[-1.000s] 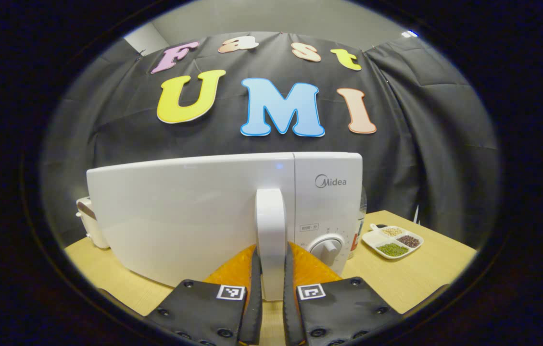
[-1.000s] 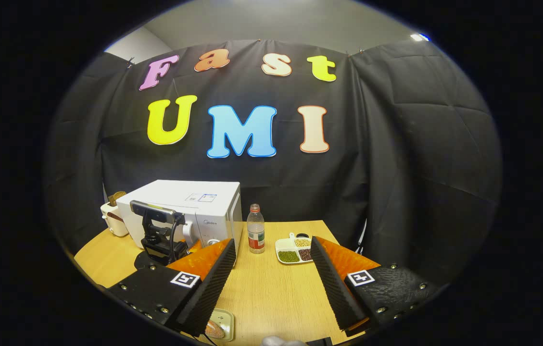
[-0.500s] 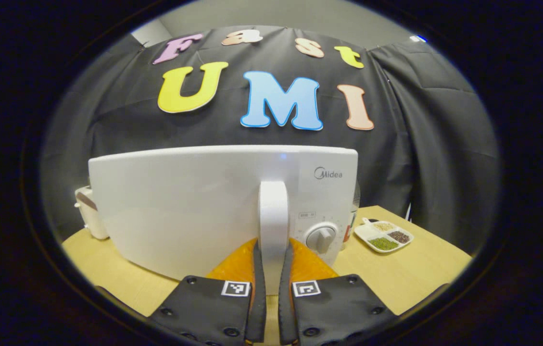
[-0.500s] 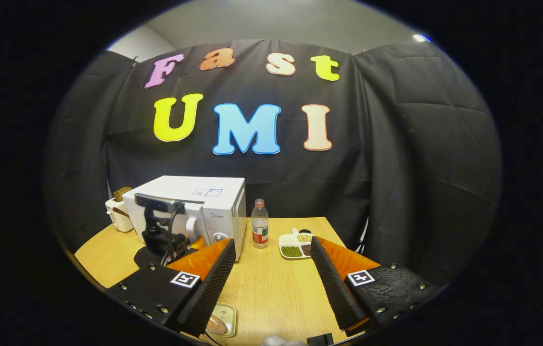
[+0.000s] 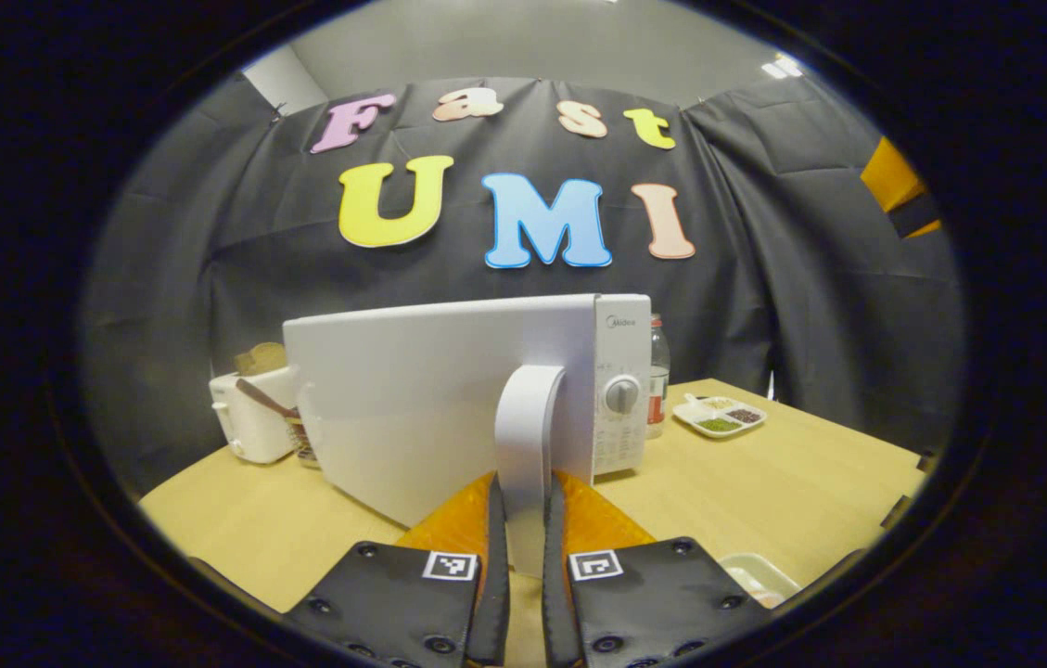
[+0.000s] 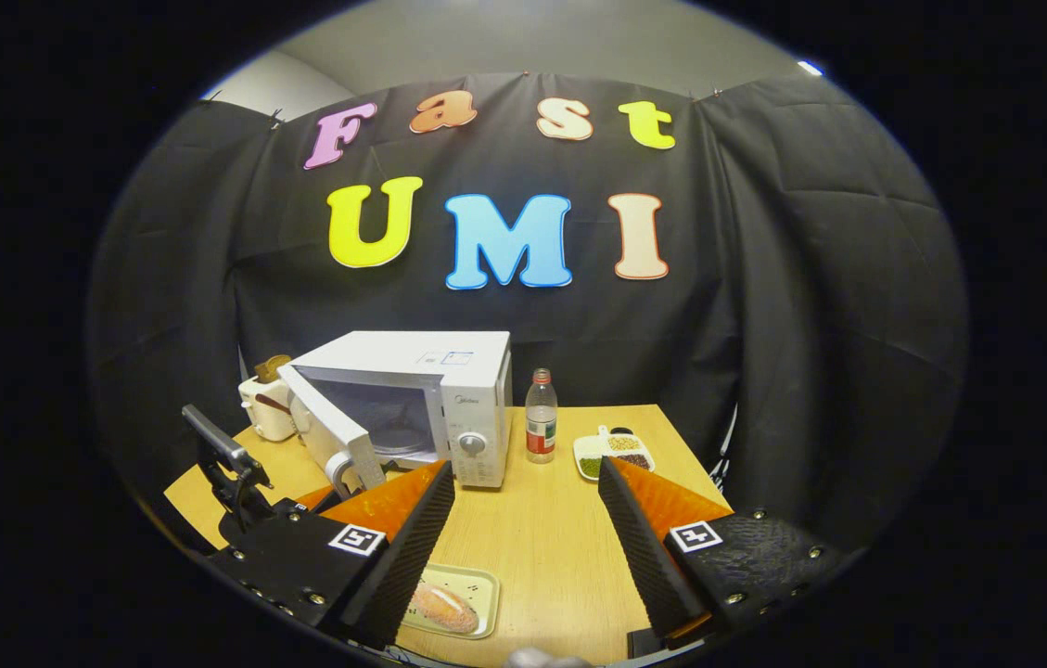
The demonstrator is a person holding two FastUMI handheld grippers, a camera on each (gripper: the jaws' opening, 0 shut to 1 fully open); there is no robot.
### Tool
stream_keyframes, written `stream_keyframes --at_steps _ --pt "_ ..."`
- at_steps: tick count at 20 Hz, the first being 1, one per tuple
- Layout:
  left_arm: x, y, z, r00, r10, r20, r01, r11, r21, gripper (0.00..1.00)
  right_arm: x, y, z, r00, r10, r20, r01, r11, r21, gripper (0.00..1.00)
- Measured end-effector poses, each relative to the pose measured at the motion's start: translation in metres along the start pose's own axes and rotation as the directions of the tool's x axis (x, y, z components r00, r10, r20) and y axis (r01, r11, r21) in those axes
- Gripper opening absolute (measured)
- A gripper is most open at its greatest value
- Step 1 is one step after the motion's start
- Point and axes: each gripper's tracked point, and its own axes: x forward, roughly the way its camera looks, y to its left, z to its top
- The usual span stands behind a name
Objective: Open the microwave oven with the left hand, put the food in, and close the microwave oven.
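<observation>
Comparing this moment with a second ago, we find the microwave oven [image 6: 449, 408] door [image 5: 412, 408] swung from shut to well open, exposing the cavity in the right gripper view. The left hand-held gripper [image 5: 523, 520] is clenched on the door handle [image 5: 528, 417], both fingers pressing its sides. The right hand-held gripper [image 6: 523, 520] hangs released, jaws wide apart, holding nothing. The food [image 6: 441, 605], a bread roll, lies on a small tray [image 6: 477, 584] on the surface [image 6: 551, 538], near the front edge, well apart from the oven. We judge the opening step nearly complete; loading comes next.
</observation>
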Motion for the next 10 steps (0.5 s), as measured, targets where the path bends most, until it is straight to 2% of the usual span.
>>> stream_keyframes --at_steps 3,4,5,8,10 --pt "-0.031 0.023 -0.004 0.999 0.036 -0.018 -0.035 0.999 0.041 0.31 -0.008 0.019 0.001 1.0 0.031 0.005 -0.031 0.999 -0.009 0.96" --pt "-0.039 0.032 -0.003 0.998 0.056 -0.015 -0.056 0.997 0.05 0.41 -0.01 0.026 0.002 0.999 0.045 0.007 -0.045 0.999 -0.009 0.96" --pt "-0.048 0.04 -0.005 0.998 0.06 -0.028 -0.059 0.997 0.045 0.45 -0.011 0.032 0.002 0.998 0.055 0.006 -0.055 0.998 -0.014 0.96" --pt "-0.073 0.067 -0.014 0.995 0.08 -0.057 -0.079 0.997 0.027 0.94 -0.014 0.053 0.002 0.995 0.1 0.0 -0.1 0.995 -0.013 0.96" --pt "-0.085 0.086 -0.015 0.993 0.104 -0.064 -0.102 0.994 0.03 0.98 -0.015 0.066 0.002 0.992 0.128 -0.005 -0.129 0.991 -0.025 0.96"
